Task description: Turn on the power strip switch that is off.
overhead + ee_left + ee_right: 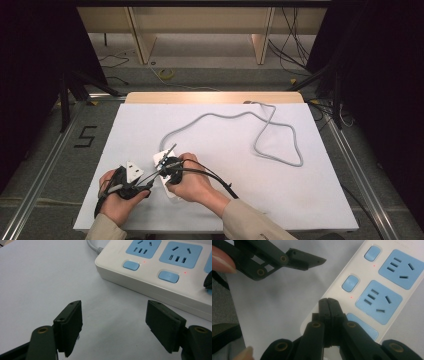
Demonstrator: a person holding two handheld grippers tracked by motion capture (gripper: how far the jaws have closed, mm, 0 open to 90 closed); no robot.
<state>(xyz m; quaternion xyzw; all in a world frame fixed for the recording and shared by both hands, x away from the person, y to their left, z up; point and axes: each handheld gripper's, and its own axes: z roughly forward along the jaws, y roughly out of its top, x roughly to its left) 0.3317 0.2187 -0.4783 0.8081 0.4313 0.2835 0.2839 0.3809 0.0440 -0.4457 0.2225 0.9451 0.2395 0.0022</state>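
My right gripper point(328, 302) is clenched, tips pressing a switch on the power strip point(384, 290) at lower centre of the table point(300, 190); the left gripper point(115, 322) hangs released beside it. The strip looks rigid, light, smooth-sided and likely to slide, so I'd grasp across its long edges.

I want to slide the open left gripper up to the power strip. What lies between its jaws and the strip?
Nothing: in the left gripper view, bare white table runs from the left gripper to the power strip.
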